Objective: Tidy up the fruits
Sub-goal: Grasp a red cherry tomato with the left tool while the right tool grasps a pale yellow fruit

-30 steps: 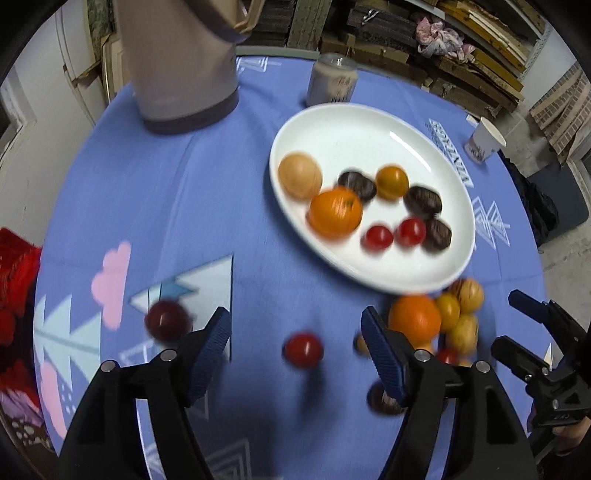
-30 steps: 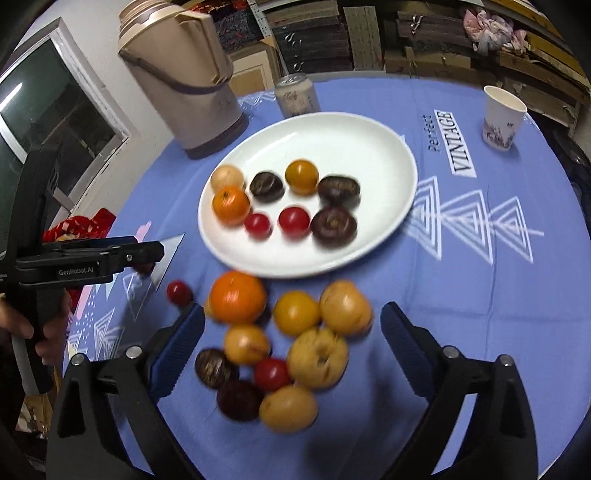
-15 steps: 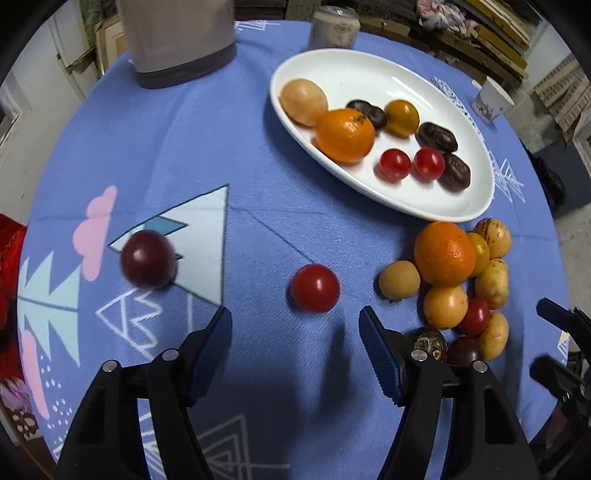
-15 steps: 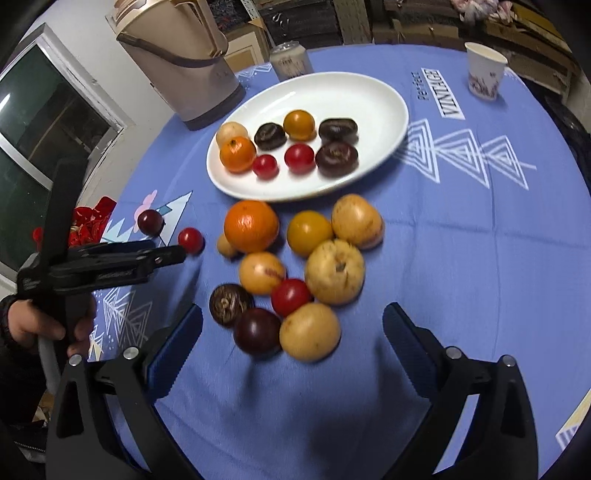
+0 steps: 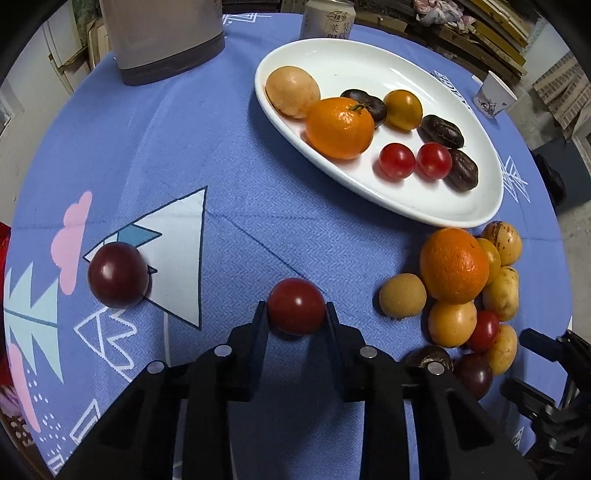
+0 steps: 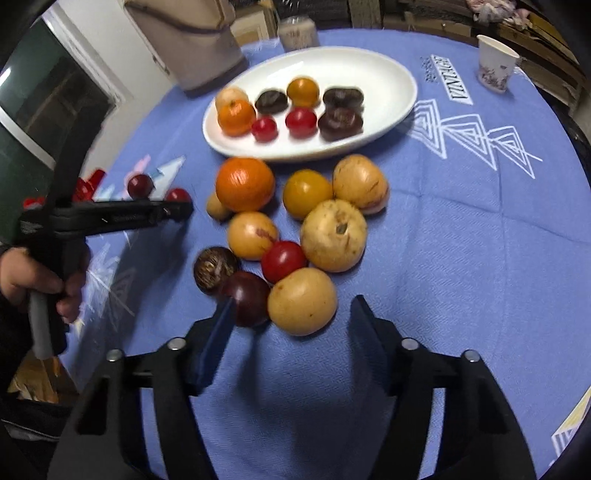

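My left gripper [image 5: 295, 308] is shut on a red cherry tomato [image 5: 296, 305] that rests on the blue cloth. A dark purple fruit [image 5: 118, 274] lies to its left. The white plate [image 5: 406, 199] holds several fruits, among them an orange [image 5: 340, 127] and two red tomatoes [image 5: 397, 161]. A pile of loose fruit with a big orange [image 6: 245, 183] lies below the plate. My right gripper [image 6: 291, 314] is open, its jaws on either side of a yellow fruit [image 6: 302, 301] at the pile's near edge. The left gripper also shows in the right wrist view [image 6: 181, 210].
A beige thermos jug [image 5: 162, 37] and a drink can [image 5: 328, 18] stand at the back of the round table. A paper cup [image 6: 495, 62] stands at the far right. The table edge curves close on the right [image 5: 546, 206].
My left gripper moved forward and closed on the red cherry tomato. My right gripper moved down and closer to the fruit pile, its jaws narrowing around the yellow fruit.
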### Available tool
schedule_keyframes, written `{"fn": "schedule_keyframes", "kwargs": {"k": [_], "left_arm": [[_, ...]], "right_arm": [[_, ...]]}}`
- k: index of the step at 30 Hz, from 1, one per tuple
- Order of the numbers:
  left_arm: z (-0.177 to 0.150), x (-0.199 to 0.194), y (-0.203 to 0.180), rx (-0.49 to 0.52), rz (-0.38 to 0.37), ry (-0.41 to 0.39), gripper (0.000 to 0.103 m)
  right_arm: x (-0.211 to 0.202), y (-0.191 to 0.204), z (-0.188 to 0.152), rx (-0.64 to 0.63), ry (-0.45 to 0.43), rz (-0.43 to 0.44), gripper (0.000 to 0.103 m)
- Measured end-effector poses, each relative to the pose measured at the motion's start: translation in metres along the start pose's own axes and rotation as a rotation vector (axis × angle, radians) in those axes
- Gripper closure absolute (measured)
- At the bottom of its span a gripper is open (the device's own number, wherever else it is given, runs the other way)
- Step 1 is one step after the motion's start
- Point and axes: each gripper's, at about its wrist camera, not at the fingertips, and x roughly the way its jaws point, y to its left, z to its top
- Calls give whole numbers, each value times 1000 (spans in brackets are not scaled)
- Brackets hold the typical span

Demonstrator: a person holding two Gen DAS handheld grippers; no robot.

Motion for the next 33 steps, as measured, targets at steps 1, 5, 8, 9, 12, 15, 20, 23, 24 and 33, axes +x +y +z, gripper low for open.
{"fn": "schedule_keyframes", "kwargs": {"k": [1, 5, 8, 9, 12, 15, 20, 23, 24, 33], "left_arm": [[0, 1, -1, -2, -5, 1, 73], [-2, 0, 5, -17, -26, 3, 73], [-3, -2, 8, -15, -27, 3, 73], [-3, -2, 8, -17, -30, 3, 73], [-3, -2, 10, -16, -32, 4, 73], [-3, -2, 8, -9, -25, 4, 73], [-2, -1, 4, -7, -16, 2, 73], [-3, -2, 3, -3, -10, -2, 73], [-3, -2, 3, -4, -12, -3, 73], [-6, -11, 13, -35, -33, -4, 73]], "right_arm": [[0, -1, 1, 3, -2, 2, 41], [0, -6, 6, 19, -14, -21, 42], [2, -12, 9, 26, -1, -31, 44], [3, -14, 10, 21, 7, -33, 44], [10, -11, 9, 5, 31, -17, 44], [17, -7, 7, -18, 35, -36, 44], [28, -7, 10, -30, 76, -70, 46], [30, 3, 9, -74, 78, -87, 59], [30, 3, 8, -68, 79, -77, 59], [3, -20, 15, 32, 45, -18, 60]]}}
